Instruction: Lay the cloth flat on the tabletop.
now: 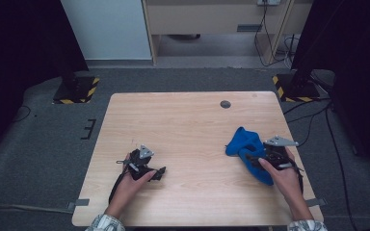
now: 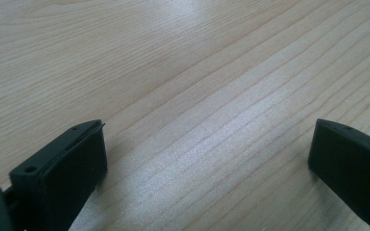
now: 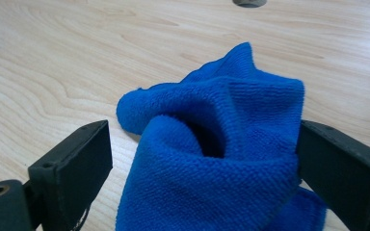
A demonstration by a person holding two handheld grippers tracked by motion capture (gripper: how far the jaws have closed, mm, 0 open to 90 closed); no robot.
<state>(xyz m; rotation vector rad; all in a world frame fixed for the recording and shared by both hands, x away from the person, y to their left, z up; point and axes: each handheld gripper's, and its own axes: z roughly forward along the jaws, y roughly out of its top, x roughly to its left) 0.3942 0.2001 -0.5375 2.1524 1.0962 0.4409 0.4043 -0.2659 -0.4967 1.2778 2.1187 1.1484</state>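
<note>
Blue cloth (image 1: 246, 147) lies bunched at the right of the bench (image 1: 188, 125), between the spread jaws of the right tool (image 3: 204, 159), not yet clamped; the left tool (image 2: 207, 159) rests open over bare wood, so handling seems barely begun.

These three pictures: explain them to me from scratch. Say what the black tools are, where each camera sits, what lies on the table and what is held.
There is no robot here. A person holds a hand tool with two black jaws in each hand. The high view looks down on a wooden table, with the left gripper and the right gripper over it.

The other two cameras ride on the tools and look along their jaws. The left gripper's jaws stand wide apart over bare wood, holding nothing. The right gripper's jaws stand open around a crumpled blue cloth; one jaw touches it, the other stands clear, so it is not yet clamped.
</note>
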